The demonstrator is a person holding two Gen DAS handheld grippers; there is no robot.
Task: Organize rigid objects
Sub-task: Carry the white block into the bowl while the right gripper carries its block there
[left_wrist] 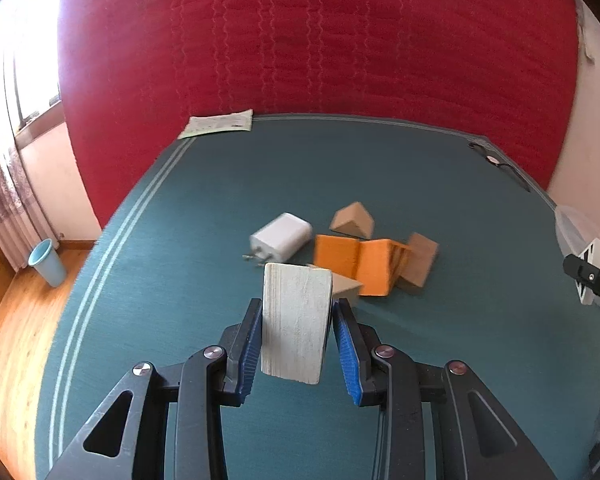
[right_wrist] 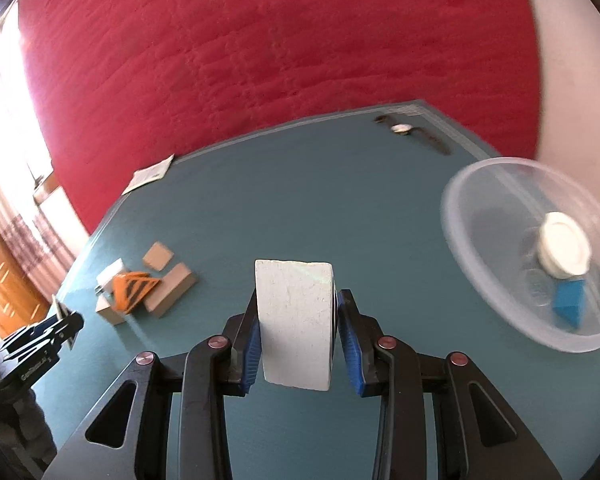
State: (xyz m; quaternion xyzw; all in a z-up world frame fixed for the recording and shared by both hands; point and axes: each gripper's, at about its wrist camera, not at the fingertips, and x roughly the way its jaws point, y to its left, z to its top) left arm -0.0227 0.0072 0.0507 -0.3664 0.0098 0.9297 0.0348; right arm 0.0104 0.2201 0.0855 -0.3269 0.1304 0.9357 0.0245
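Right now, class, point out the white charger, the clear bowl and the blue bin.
white charger (left_wrist: 283,237): left wrist view, on its top face.
clear bowl (right_wrist: 496,220): right wrist view, on its inner wall.
blue bin (left_wrist: 48,265): left wrist view, on its side.

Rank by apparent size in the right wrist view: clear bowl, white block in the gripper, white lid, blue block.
1. clear bowl
2. white block, enlarged by nearness to the camera
3. white lid
4. blue block, close to the lid
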